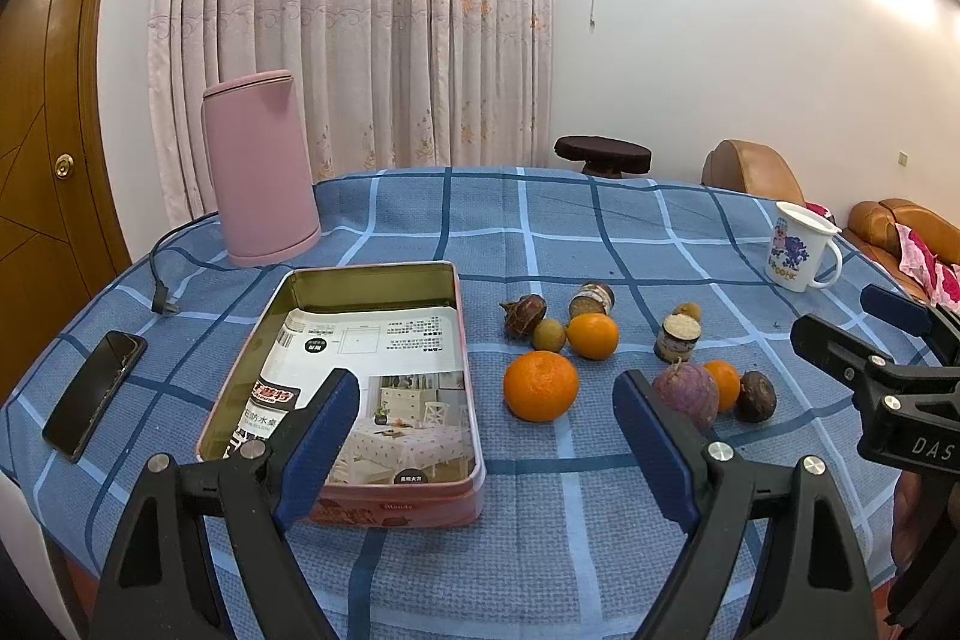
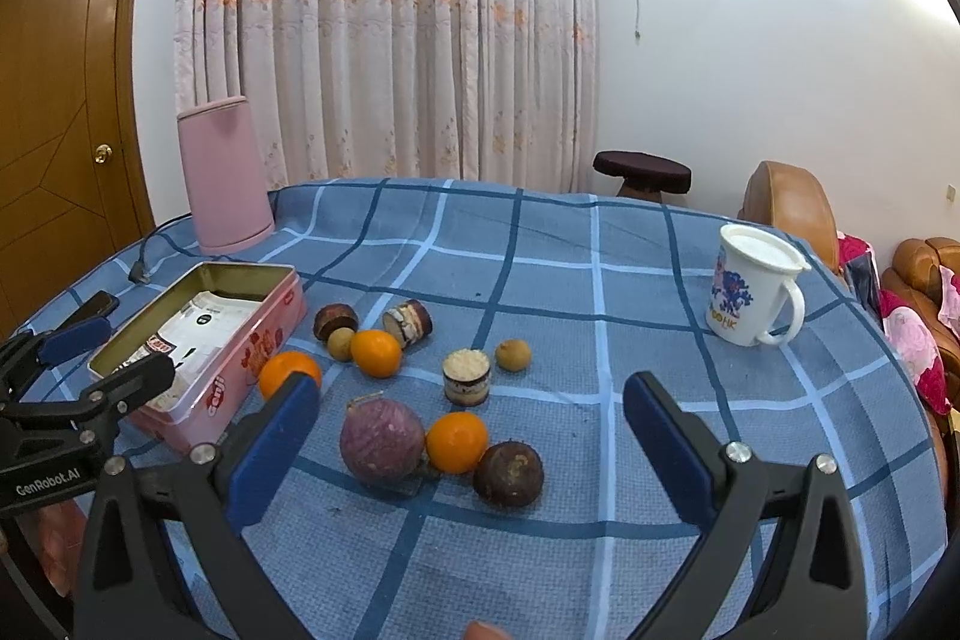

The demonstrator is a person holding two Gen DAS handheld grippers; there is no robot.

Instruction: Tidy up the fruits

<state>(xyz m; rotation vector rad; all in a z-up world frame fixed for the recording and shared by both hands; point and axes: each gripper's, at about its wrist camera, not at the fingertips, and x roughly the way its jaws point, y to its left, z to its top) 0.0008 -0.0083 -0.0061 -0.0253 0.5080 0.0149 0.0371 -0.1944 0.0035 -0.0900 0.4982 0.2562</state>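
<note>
Room: curtained wall and a wooden door behind your desk (image 1: 540, 532), which wears a blue checked cloth.
Tin: the pink tin (image 1: 342, 370) sits open on the left part of the desk; you can see only a printed paper sheet (image 1: 372, 382) lying in its bottom, no fruit.
Fruit: all of it lies loose on the cloth to the right of the tin. The large orange (image 1: 541, 385) is nearest the tin, a second orange (image 1: 592, 336) sits behind it, and a third orange (image 2: 457, 442) rests between the purple fruit (image 2: 382, 441) and a dark round fruit (image 2: 509, 473). Two small brown fruits (image 2: 513, 354) and another dark fruit (image 2: 336, 321) lie farther back.
Extras: two small jars (image 2: 467, 376) stand or lie among the fruit; they look like non-fruit.
Left gripper (image 1: 486, 442): your jaws stand wide apart and hold nothing, hovering over the tin's near right corner and the large orange.
Right gripper (image 2: 471, 436): jaws likewise spread and empty, framing the purple fruit and its neighbours from the near side.
Bystanders: a pink kettle (image 1: 261, 172), a phone (image 1: 96, 394) and a white mug (image 2: 756, 292) stand clear of the fruit.
Progress: you appear to be at the very start; nothing is sorted yet.
Left to do: by my reckoning, every fruit has yet to go into the tin.
</note>
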